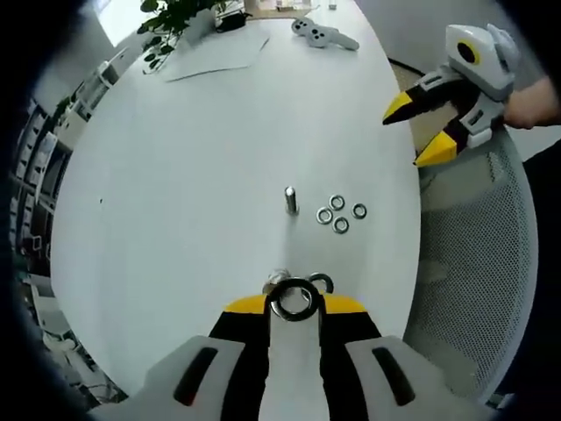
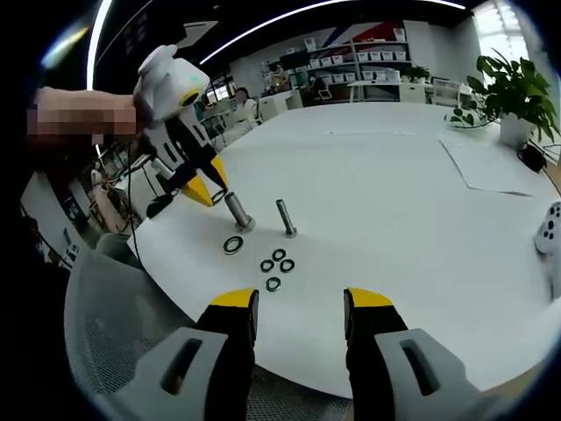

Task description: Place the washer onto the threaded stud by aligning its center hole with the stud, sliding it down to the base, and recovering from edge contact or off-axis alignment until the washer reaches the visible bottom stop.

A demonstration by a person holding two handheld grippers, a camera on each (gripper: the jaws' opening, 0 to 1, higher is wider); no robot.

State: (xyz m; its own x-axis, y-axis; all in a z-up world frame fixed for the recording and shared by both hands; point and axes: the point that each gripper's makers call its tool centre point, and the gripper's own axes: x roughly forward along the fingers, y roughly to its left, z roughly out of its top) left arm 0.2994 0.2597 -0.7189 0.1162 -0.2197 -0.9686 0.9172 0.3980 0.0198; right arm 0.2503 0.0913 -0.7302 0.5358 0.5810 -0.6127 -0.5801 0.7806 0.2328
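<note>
left gripper (image 1: 292,303) clamps a washer (image 1: 294,298) just above the near stud (image 2: 237,210). level it, centre the hole over the tip, then lower. right gripper (image 2: 299,303) wide, empty.

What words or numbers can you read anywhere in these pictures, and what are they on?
None can be read.
The sheets of paper on the white table look blank.
The boxes on the shelves at the back are too small and blurred to read.
The washer in the left gripper and the right gripper show no lettering.
</note>
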